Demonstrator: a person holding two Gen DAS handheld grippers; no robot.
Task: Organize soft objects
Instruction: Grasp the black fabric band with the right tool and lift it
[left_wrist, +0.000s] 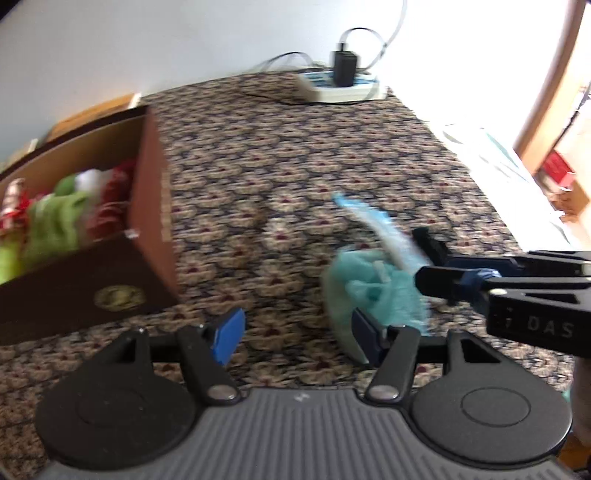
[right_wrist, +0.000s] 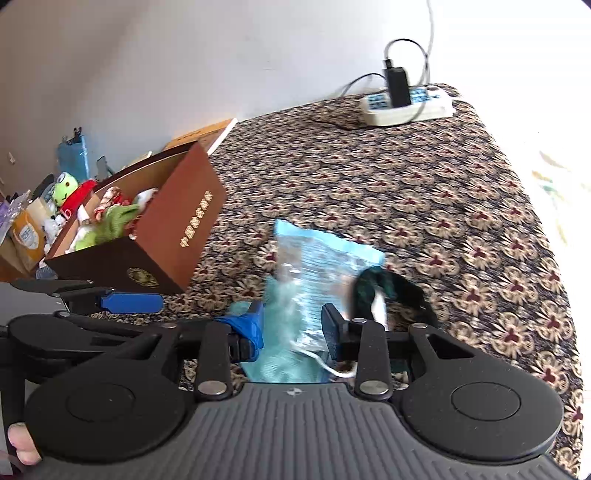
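My right gripper (right_wrist: 291, 330) is shut on a light blue plastic packet (right_wrist: 317, 258) with teal soft stuff (right_wrist: 273, 362) at its lower end, held above the patterned tablecloth (right_wrist: 443, 184). A dark green strap-like piece (right_wrist: 388, 284) lies just beyond the right finger. In the left wrist view the packet (left_wrist: 373, 229) and the teal bundle (left_wrist: 354, 291) hang from the right gripper (left_wrist: 424, 258), which reaches in from the right. My left gripper (left_wrist: 295, 334) stands open with nothing between its blue pads (left_wrist: 229, 336); its right finger is close to the teal bundle. Motion blur softens this view.
An open brown box (right_wrist: 177, 229) holding green, red and white soft toys (right_wrist: 110, 221) stands at the left (left_wrist: 147, 221). A power strip (right_wrist: 406, 103) with a black charger and cables lies at the table's far edge. More toys and cartons sit beyond the box.
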